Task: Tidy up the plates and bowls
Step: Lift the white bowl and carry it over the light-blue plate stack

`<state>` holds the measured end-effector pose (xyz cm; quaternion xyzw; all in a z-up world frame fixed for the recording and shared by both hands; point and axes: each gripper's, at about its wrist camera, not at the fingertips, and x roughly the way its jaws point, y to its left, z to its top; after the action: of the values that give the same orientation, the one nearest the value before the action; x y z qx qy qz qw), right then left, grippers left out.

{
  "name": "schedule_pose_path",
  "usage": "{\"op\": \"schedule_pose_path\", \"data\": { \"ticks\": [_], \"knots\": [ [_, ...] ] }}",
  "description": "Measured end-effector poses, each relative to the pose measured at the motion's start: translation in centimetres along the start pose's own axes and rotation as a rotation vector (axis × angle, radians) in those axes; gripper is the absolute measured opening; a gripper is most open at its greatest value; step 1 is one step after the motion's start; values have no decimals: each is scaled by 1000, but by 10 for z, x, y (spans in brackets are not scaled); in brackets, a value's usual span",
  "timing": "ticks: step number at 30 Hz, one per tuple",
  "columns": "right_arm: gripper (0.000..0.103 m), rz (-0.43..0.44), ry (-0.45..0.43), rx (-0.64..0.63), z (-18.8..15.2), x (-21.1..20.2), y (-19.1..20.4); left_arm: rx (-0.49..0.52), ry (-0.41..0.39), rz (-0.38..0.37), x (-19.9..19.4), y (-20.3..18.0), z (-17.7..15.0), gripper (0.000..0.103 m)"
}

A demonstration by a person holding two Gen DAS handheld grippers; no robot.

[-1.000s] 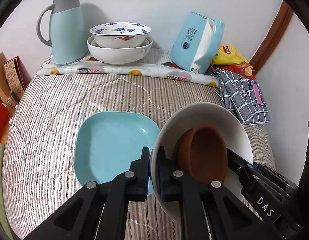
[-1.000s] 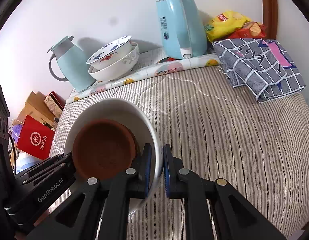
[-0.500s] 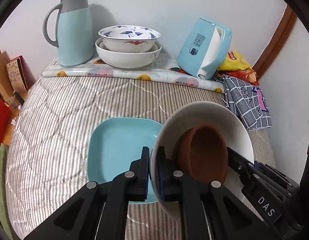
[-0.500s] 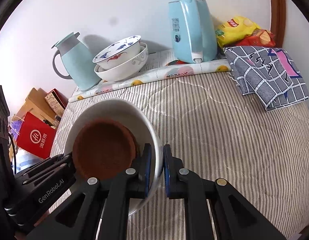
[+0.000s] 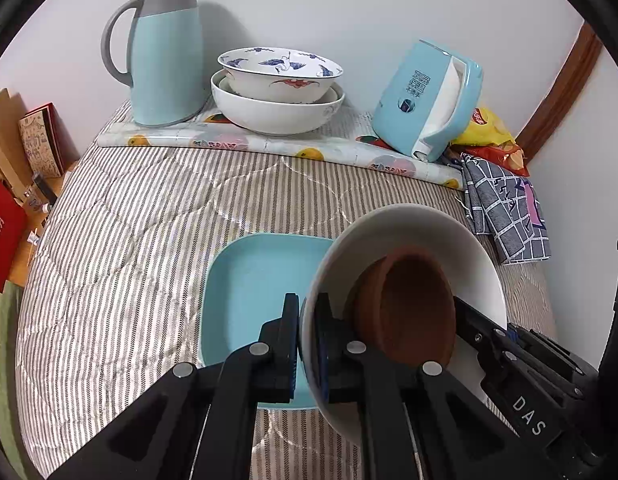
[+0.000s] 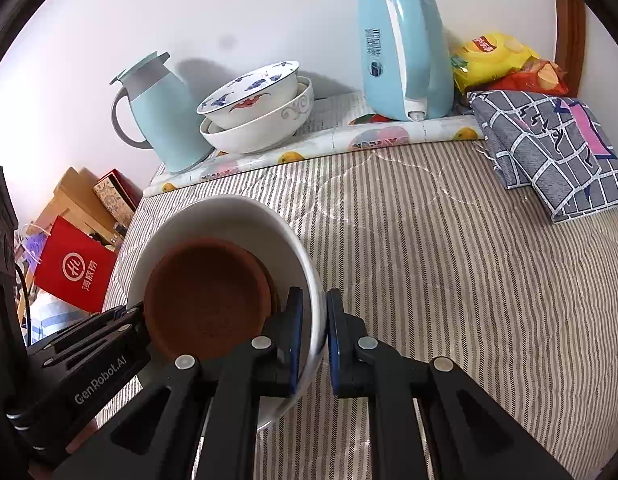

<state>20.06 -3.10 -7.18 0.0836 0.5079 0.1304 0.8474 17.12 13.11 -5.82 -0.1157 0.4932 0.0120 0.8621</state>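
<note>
A white bowl [image 5: 449,232] with a brown bowl [image 5: 413,308] nested inside hangs tilted above the striped quilt, held from both sides. My left gripper [image 5: 307,300] is shut on its left rim, one pad inside and one outside. My right gripper [image 6: 311,300] is shut on the opposite rim of the white bowl [image 6: 229,216], beside the brown bowl [image 6: 205,288]. A light blue square plate [image 5: 253,288] lies on the quilt, partly under the bowl's left edge. Two stacked bowls [image 5: 277,88], the upper one blue-patterned, stand at the back.
A light blue thermos jug [image 5: 165,52] and a light blue kettle [image 5: 425,100] flank the stacked bowls on a fruit-print mat [image 5: 269,146]. Chip bags [image 6: 497,56] and a checked cloth [image 6: 549,152] lie at the back right. A red bag [image 6: 73,268] and boxes sit beyond the left edge.
Both grippers have carried the nested bowls leftward; the scene slid right in both views, and the white bowl now overlaps more of the blue plate. Both grips are unchanged.
</note>
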Motion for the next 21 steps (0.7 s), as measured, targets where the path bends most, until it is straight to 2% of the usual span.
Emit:
{"op": "schedule_pose_path", "data": {
  "ticks": [21],
  "knots": [
    [11,-15,55,-59,6,35,29,-54,18,-9,25,40,6,8]
  ]
}}
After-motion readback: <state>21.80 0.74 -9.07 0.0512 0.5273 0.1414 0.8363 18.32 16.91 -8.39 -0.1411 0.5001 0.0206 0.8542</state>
